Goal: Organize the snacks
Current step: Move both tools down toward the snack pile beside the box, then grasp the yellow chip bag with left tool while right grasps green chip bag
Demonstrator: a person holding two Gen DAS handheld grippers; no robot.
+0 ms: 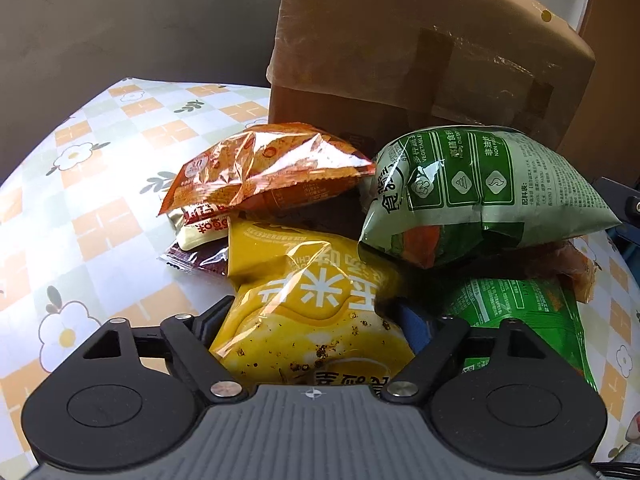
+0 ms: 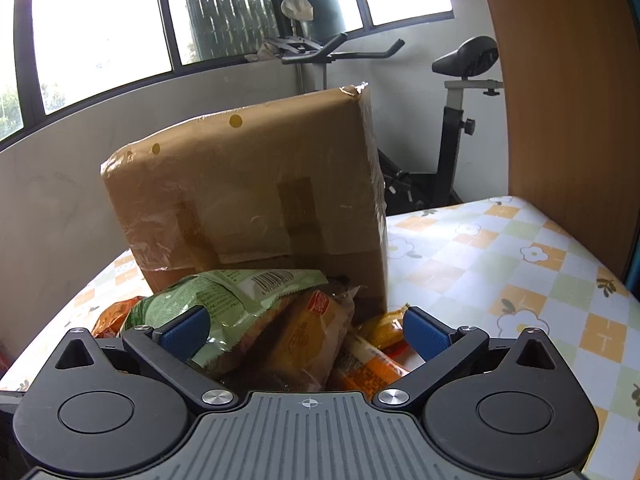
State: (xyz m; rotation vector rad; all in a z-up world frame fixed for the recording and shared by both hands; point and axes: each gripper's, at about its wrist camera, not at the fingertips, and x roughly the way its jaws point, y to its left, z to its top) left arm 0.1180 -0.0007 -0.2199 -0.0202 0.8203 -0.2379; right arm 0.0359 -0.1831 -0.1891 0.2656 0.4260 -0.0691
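Left wrist: left tongs (image 1: 310, 312) clamp yellow bag (image 1: 308, 308), hiding pads; right tongs (image 2: 306, 332) gape.

Snack pile (image 1: 320, 220) crowds the middle of the table (image 1: 100, 208), and the big cardboard box (image 2: 248, 192) stands right behind it, blocking any straight reach past. Open tablecloth on the left in the left wrist view, and open cloth (image 2: 500, 260) right of the box too. A wooden panel (image 2: 560, 80) walls off the far right edge.
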